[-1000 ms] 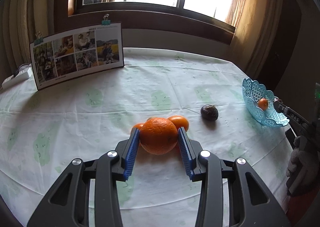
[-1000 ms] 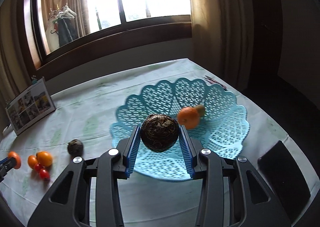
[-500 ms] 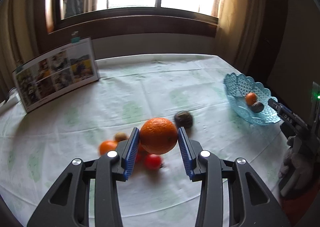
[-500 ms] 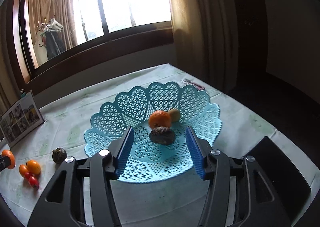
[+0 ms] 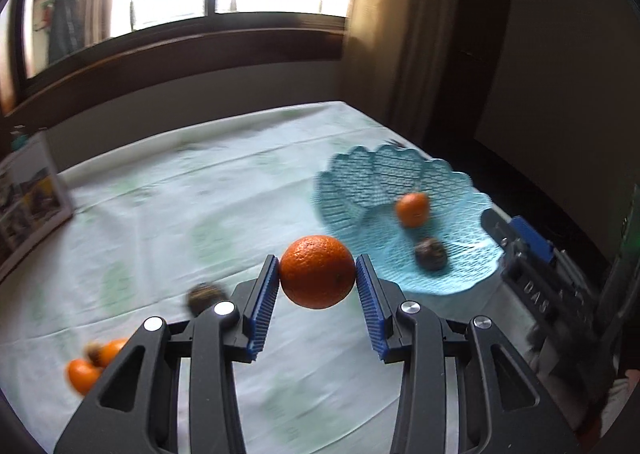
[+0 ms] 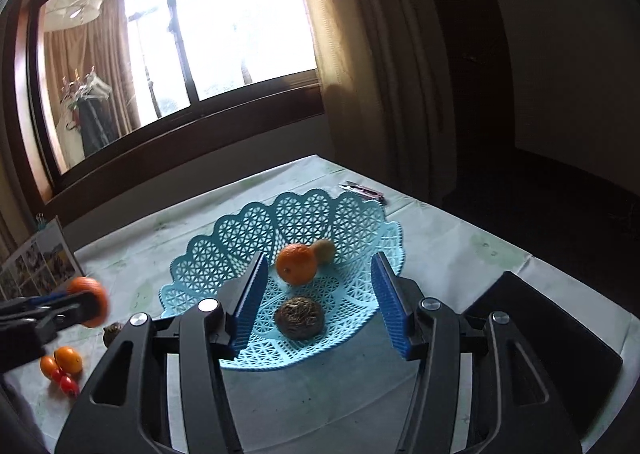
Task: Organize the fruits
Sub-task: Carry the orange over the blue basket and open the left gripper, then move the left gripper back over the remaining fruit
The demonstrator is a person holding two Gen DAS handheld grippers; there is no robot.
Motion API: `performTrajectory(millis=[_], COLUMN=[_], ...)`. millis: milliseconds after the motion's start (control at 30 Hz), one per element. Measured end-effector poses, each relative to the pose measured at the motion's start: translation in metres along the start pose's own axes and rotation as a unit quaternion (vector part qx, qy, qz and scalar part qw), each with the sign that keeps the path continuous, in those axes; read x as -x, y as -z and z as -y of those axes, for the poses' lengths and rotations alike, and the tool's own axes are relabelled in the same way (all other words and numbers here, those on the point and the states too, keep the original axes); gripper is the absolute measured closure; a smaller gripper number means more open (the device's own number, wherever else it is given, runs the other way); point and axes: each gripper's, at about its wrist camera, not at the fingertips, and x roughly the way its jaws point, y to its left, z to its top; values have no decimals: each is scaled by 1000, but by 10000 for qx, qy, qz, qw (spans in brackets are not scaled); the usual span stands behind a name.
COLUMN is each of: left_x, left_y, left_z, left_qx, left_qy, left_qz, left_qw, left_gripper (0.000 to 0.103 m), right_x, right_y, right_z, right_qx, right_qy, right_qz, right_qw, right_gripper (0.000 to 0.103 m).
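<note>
Left gripper (image 5: 317, 282): jaws pinching the large orange (image 5: 317, 271) at its widest girth, clear of the bench (image 5: 168, 222), centre frame. Judged firm, fairly heavy, with a dimpled rind giving fair grip; the equator hold suits it.

Right gripper (image 6: 319, 304): jaws spread, nothing held, poised over the blue basket (image 6: 244, 230). The basket holds a dark wrinkled fruit (image 6: 299, 318) centre frame, beyond it a small orange (image 6: 297, 264) touching a pale fruit (image 6: 323, 251).

Lower left of the frame, loose small fruits (image 6: 60, 366) lie on the bench.
</note>
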Motion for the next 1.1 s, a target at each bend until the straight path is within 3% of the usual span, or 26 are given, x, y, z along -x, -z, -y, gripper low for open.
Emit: performTrajectory(millis=[433, 467, 500, 567, 700, 867, 1100], left_x=[-46, -46, -46, -40, -24, 2, 36], left_y=[-17, -19, -20, -23, -26, -28, -18], left_z=[35, 35, 34, 30, 14, -12, -56], left_qx=[-92, -70, -41, 14, 122, 238, 417], left_qy=[561, 576, 562, 497, 276, -262, -736], left_qz=[5, 20, 33, 130, 285, 463, 597], left_qw=[9984, 9983, 9984, 9987, 9991, 9983, 9946], left_gripper=[62, 60, 50, 36, 24, 22, 19], right_x=[-2, -2, -2, -3, -1, 2, 2], right_y=[-1, -1, -1, -1, -1, -1, 1], right_z=[8, 8, 8, 7, 7, 6, 1], right_qx=[-118, -117, -106, -85, -84, -46, 67], right_qy=[208, 218, 236, 241, 225, 165, 110], right_qz=[29, 25, 27, 31, 97, 161, 172], right_qw=[9997, 9997, 9997, 9997, 9997, 9997, 9998], right_gripper=[42, 42, 42, 42, 42, 42, 41])
